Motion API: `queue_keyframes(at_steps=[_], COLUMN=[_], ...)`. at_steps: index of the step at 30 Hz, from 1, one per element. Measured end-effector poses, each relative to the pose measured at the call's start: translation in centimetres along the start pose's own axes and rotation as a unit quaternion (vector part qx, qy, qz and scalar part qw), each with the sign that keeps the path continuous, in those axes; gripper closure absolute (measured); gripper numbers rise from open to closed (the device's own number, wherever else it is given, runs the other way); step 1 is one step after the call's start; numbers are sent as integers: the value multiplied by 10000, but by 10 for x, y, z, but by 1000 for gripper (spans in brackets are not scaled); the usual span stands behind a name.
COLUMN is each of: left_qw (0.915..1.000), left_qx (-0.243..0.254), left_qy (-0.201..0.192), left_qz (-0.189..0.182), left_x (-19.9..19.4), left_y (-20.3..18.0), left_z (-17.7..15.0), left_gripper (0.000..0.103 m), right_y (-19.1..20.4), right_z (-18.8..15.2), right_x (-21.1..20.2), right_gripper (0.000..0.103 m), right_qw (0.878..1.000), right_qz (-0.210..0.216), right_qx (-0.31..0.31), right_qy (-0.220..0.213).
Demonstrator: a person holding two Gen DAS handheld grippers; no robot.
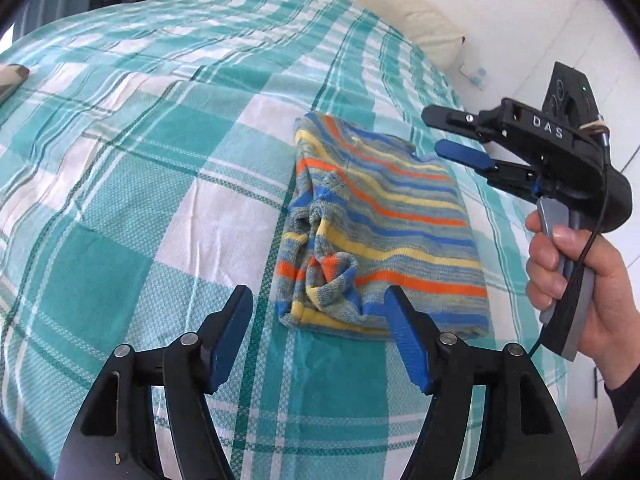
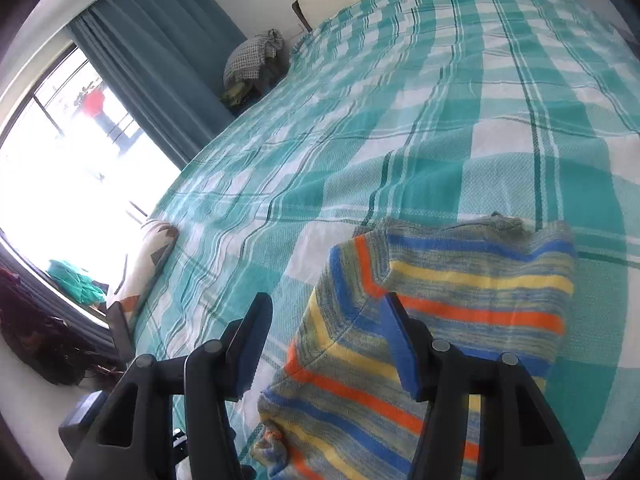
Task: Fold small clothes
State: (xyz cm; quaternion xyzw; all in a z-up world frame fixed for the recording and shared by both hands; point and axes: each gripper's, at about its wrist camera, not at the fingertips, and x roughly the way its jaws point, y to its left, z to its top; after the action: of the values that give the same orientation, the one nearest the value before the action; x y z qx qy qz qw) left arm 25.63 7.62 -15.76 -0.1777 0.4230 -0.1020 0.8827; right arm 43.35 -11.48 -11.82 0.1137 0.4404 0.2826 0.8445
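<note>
A small striped knit garment [image 1: 380,224], in blue, yellow, orange and grey, lies folded on the teal checked bedspread [image 1: 140,160]. Its sleeves are bunched along its left edge. My left gripper [image 1: 320,300] is open and empty, hovering just before the garment's near edge. My right gripper [image 1: 448,132] is open and empty, held above the garment's far right corner. In the right wrist view the right gripper [image 2: 326,304] is open above the garment [image 2: 460,300], touching nothing.
A cream pillow [image 1: 424,20] lies at the bed's far right by the white wall. A patterned cushion [image 2: 148,256] sits at the bed's edge near the window [image 2: 60,160]. A bundle of checked cloth [image 2: 252,56] rests by the blue curtain [image 2: 160,52].
</note>
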Motion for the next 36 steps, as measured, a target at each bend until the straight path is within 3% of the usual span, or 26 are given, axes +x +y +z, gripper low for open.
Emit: queue_keyframes(at_steps=[2, 5, 7, 9, 10, 11, 13, 16, 19, 25, 27, 31, 36], left_qw=[9997, 9981, 9954, 9956, 9955, 9949, 9956, 9940, 9922, 9881, 9861, 9837, 9827], left_qx=[221, 264, 79, -75, -103, -105, 15, 192, 220, 322, 557, 689, 745], left_qy=[35, 115, 364, 473, 493, 493, 294, 39, -27, 90, 51, 44, -4], left_qz=[100, 543, 887, 808, 806, 870, 886, 1080, 1224, 1503, 1563, 1659, 1693], left_x=[5, 30, 51, 57, 52, 42, 15, -21, -38, -22, -18, -10, -6], left_y=[-7, -6, 5, 17, 20, 21, 23, 35, 51, 66, 59, 57, 56], left_z=[2, 10, 15, 20, 21, 21, 15, 0, -21, -54, -58, -62, -65], left_gripper=[29, 30, 38, 37, 37, 37, 30, 15, 14, 12, 6, 1, 1], right_y=[5, 0, -7, -14, -21, -21, -9, 9, 23, 20, 12, -11, -8], right_z=[-25, -82, -113, -136, -146, -154, -157, -163, -185, -241, -258, -283, -293], right_x=[-33, -69, -64, -41, -23, -14, -23, -51, -83, -123, -130, -133, -129], right_gripper=[46, 46, 46, 46, 45, 45, 44, 39, 33, 24, 18, 16, 1], right_qw=[9983, 9932, 9930, 9925, 9909, 9888, 9875, 9905, 9881, 9707, 9627, 9575, 9565], right_qz=[-380, -864, -936, -949, -901, -1054, -1293, -1267, -1431, -2324, -2652, -2847, -2888], right_qx=[-425, -750, -721, -651, -557, -566, -667, -443, -562, -453, -281, 269, 27], right_qy=[-84, -230, 0, 412, 830, 890, 614, 299, -39, -411, -451, -381, -401])
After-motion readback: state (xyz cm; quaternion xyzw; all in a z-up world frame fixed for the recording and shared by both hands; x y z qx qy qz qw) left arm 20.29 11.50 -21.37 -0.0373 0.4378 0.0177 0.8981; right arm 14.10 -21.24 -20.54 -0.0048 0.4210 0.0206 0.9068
